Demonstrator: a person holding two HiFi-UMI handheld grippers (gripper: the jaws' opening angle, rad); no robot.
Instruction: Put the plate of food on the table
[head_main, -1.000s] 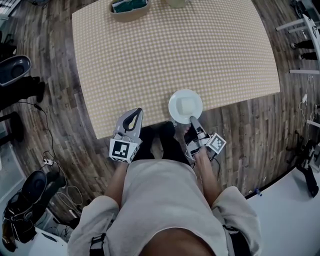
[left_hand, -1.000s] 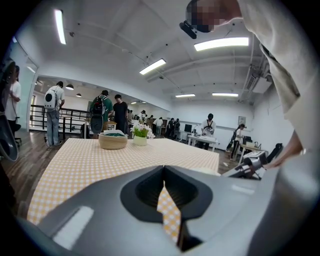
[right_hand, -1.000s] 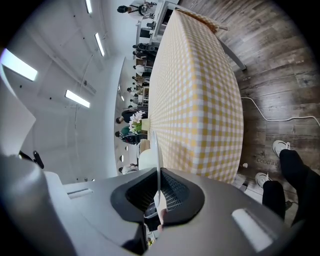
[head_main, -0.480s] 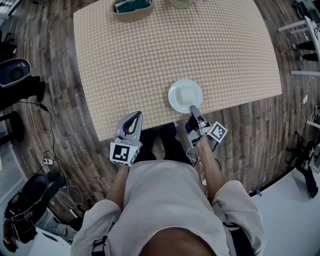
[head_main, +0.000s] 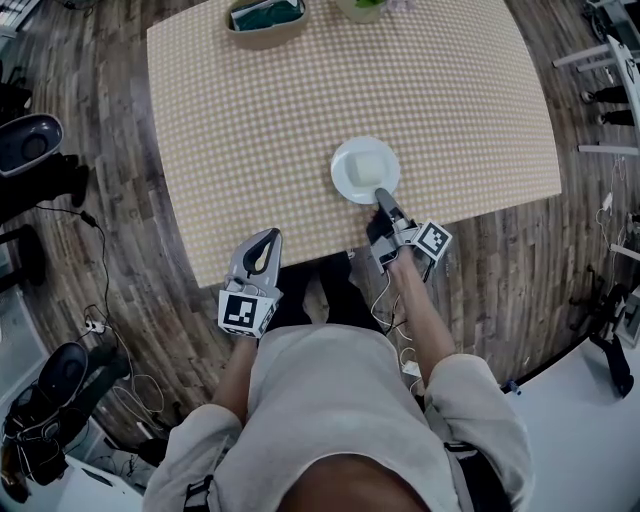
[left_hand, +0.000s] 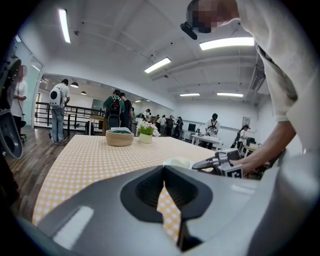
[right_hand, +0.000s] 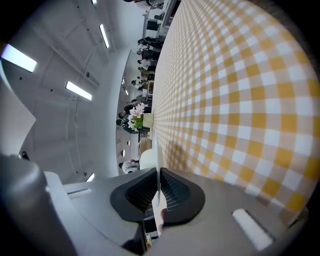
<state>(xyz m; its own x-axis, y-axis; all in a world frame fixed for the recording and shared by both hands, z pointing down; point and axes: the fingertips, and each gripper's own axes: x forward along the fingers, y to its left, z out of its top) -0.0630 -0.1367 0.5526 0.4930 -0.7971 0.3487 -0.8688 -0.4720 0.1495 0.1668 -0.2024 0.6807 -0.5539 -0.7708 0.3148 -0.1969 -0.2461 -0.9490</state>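
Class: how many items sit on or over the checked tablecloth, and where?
3: a plate near the near edge in the right gripper; a basket and a flowerpot at the far edge.

Carried plate (head_main: 358, 166) forward with my right gripper (head_main: 381, 195), rim clamped. Plate earlier overhung near edge of table (head_main: 250, 130); now wholly over tabletop, inward of that edge. Gripper tip crossed edge too.
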